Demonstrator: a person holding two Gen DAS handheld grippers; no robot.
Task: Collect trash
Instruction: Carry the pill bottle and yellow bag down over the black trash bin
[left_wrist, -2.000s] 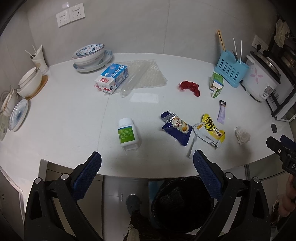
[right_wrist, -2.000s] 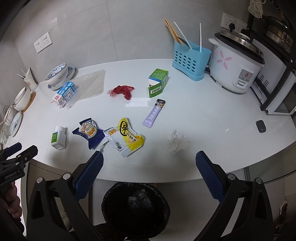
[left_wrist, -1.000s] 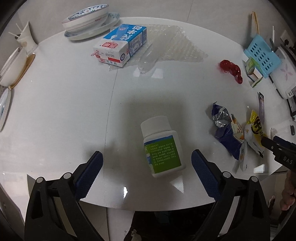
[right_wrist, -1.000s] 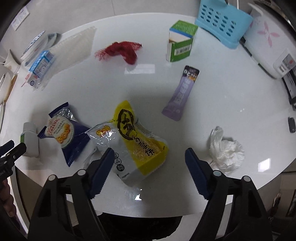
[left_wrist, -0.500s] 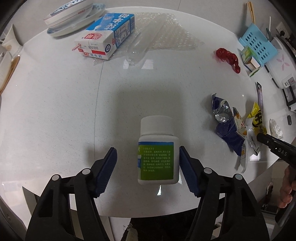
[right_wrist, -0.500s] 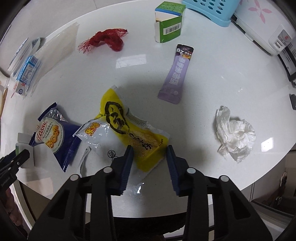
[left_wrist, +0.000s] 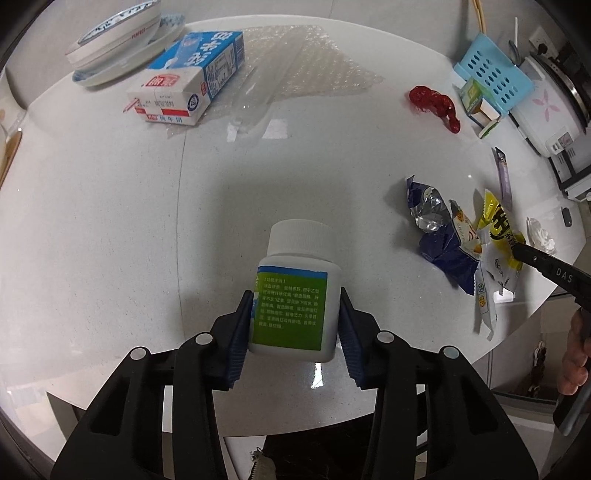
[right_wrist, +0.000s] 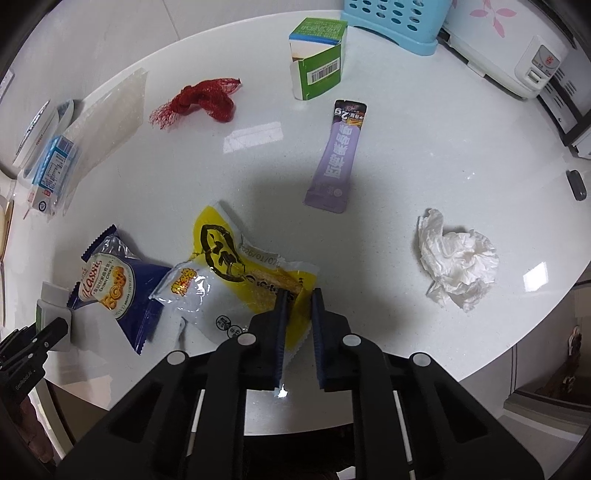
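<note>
My left gripper is shut on a white pill bottle with a green label, at the table's near edge. My right gripper is shut on the corner of a yellow snack wrapper; it also shows in the left wrist view. A blue cookie wrapper lies left of it. A crumpled white tissue, a purple sachet, a red mesh net, a green carton, a milk carton and bubble wrap lie on the white table.
A blue utensil basket and a white rice cooker stand at the back right. Stacked bowls sit at the back left. A small dark object lies near the right edge.
Both grippers came down to the table and closed: the left on the pill bottle, the right on the yellow wrapper's corner.
</note>
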